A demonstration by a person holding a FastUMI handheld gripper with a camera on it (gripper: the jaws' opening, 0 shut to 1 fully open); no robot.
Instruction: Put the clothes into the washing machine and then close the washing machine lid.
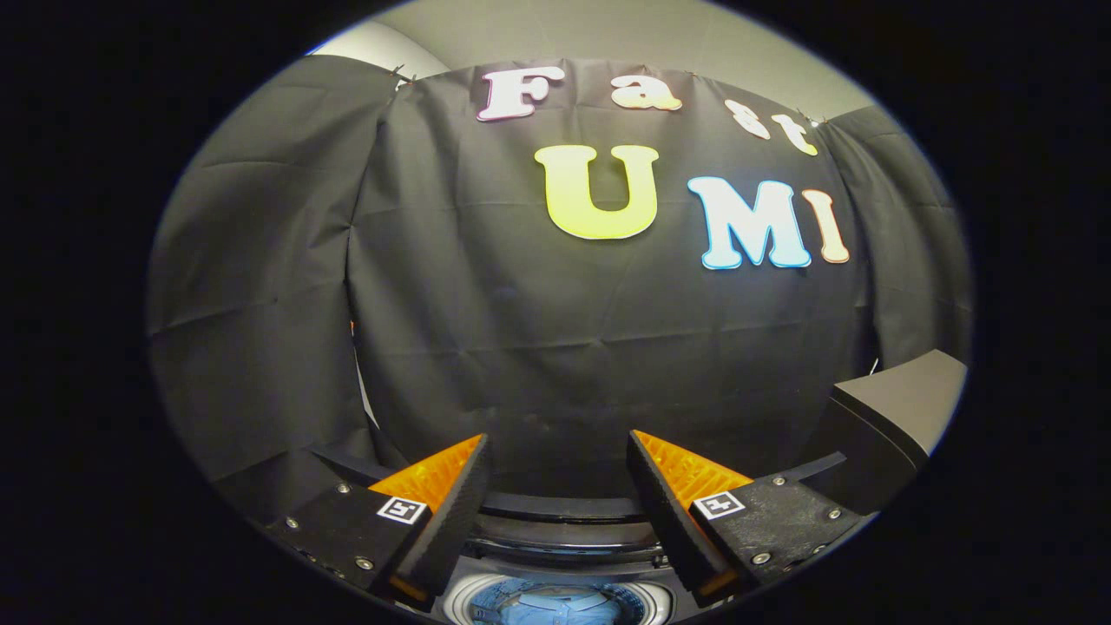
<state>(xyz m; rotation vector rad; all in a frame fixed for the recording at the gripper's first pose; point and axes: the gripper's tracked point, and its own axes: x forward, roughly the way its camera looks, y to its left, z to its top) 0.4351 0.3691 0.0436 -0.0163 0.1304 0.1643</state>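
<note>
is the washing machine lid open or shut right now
Open: the drum shows below the gripper, bluish clothes inside. The fingers are apart, holding nothing.

a black cloth wall (555, 347) is hung across the booth from nine to three o'clock. a pale ceiling (625, 30) is seen above it at twelve o'clock.

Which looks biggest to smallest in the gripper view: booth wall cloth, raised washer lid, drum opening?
1. Booth wall cloth, by far the largest.
2 and 3. Raised washer lid and drum opening with blue clothes: both partly cut off, too unsure to rank.
The gripper is open with nothing between its fingers.
</note>
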